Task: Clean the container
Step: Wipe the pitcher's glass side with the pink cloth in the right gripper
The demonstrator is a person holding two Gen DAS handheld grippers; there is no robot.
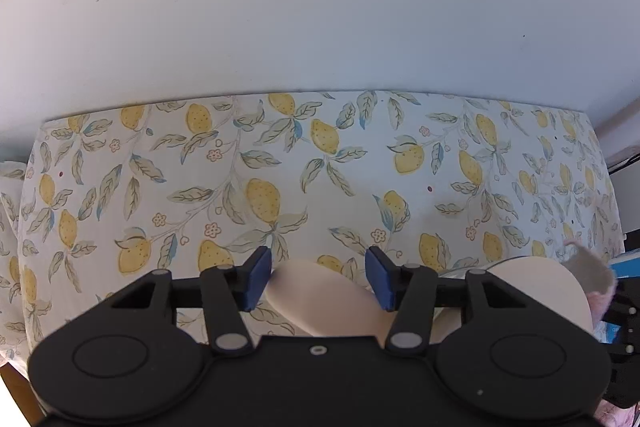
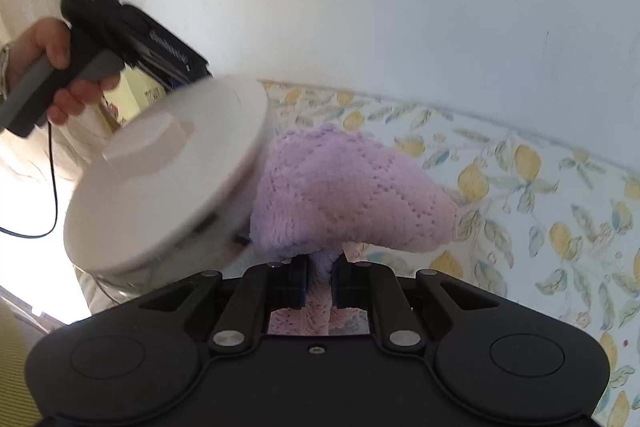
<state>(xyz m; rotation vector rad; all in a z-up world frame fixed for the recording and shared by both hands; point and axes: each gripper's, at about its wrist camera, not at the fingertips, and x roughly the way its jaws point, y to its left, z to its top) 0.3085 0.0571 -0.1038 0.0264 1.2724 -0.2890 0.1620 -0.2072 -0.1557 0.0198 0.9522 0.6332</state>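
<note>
In the right wrist view my right gripper [image 2: 319, 285] is shut on a fluffy lilac cloth [image 2: 344, 191], which bunches up in front of the fingers and touches the side of a white round-lidded container [image 2: 168, 183], held tilted above the table at the left. In the left wrist view my left gripper [image 1: 319, 277] has its blue pads [image 1: 258, 277] apart on either side of the container's cream lid handle [image 1: 320, 297]; whether they press it is unclear. The lid's rim [image 1: 544, 291] and a bit of the cloth [image 1: 592, 267] show at the right.
The table wears a lemon-print cloth [image 1: 280, 179] and stands against a white wall [image 1: 320, 7]. The person's left hand [image 2: 48, 67] holds the left gripper's black handle [image 2: 108, 11], with a thin black cable [image 2: 52, 187] hanging below.
</note>
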